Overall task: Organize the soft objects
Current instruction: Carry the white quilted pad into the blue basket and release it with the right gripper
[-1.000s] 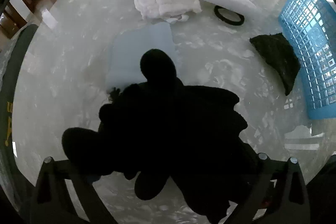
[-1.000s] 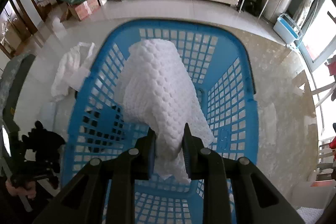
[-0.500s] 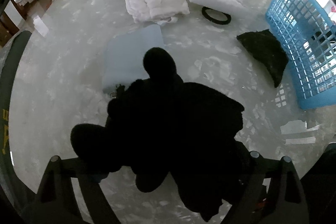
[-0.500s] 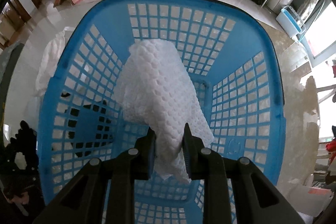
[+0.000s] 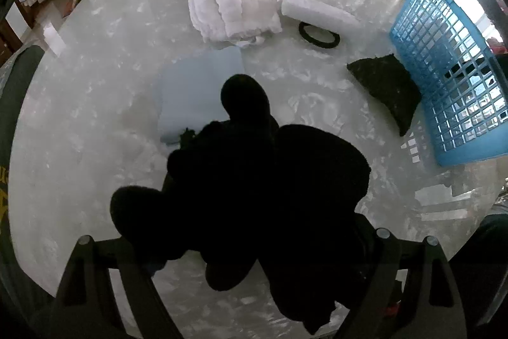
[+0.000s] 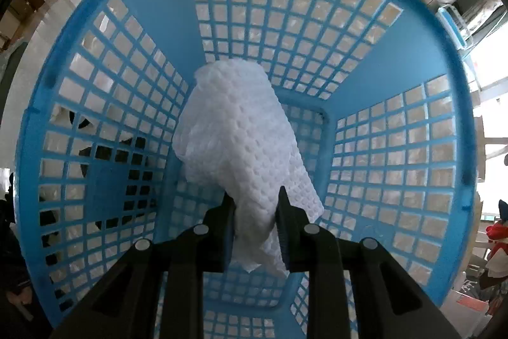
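Observation:
A black plush toy [image 5: 270,180] fills the middle of the left wrist view, just above the pale marble table [image 5: 79,116]. My left gripper [image 5: 241,243] is shut on it, jaws wide around its bulk. My right gripper [image 6: 255,205] points straight down into the blue lattice basket [image 6: 365,59] and is shut on a rolled white foam net [image 6: 235,129], which hangs inside the basket near its floor. The same basket [image 5: 451,75] stands at the table's right edge in the left wrist view.
On the table lie a fluffy white cloth [image 5: 231,8], a white roll [image 5: 317,11], a black ring [image 5: 319,34], a dark pad [image 5: 387,84] beside the basket and a light blue sheet [image 5: 197,84]. White cabinets and shelves stand beyond.
My right gripper has sunk into the basket with the foam net, so the walls now fill its view. My left gripper has narrowed on the plush and risen slightly with it.

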`<state>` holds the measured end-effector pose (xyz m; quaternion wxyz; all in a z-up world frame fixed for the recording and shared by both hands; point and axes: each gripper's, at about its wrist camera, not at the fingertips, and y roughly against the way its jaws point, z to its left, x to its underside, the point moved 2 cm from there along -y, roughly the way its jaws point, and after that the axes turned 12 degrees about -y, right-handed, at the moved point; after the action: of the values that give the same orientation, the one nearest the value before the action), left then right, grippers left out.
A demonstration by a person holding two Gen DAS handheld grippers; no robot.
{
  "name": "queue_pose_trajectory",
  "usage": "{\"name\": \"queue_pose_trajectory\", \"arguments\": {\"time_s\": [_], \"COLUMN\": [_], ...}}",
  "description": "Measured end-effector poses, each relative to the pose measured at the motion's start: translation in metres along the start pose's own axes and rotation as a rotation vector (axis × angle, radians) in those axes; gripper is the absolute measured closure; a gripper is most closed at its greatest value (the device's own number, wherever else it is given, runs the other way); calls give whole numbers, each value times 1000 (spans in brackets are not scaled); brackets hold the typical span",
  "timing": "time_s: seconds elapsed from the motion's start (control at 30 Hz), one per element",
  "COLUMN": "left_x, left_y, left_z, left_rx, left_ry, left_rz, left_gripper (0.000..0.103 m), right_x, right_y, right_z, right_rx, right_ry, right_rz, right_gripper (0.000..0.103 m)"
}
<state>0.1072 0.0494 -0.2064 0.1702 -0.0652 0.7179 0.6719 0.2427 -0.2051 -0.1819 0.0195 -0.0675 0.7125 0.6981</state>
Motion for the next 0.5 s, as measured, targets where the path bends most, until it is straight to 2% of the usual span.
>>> {"name": "queue_pose_trajectory", "arguments": {"time_s": [0.07, 0.17, 0.23, 0.27, 0.3, 0.37, 0.5], "left_x": [0, 0, -1, -1, -1, 1, 4], "left_y": [3, 8, 12, 13, 14, 20, 32], "left_z": [-1, -2, -2, -1, -1, -1, 1], "left_rx": [2, 4, 3, 1, -2, -7, -7], "left_ry": [-2, -8, -6, -5, -4, -3, 1], "left_rz": [-5, -15, -18, -20, -22, -29, -44], "left_gripper": [17, 17, 17, 17, 17, 17, 17], "right_x": [-2, -2, -2, 0, 1, 2, 7], "right_y": [1, 0, 4, 5, 8, 17, 38], "right_z": [2, 4, 9, 11, 13, 16, 18], "right_rx": [10, 6, 32, 39, 45, 57, 46], "right_ry": [14, 27, 57, 71, 83, 98, 104], "right_rz": [1, 3, 8, 4, -8, -37, -75], "right_gripper": [78, 66, 52, 39, 33, 30, 13]}}
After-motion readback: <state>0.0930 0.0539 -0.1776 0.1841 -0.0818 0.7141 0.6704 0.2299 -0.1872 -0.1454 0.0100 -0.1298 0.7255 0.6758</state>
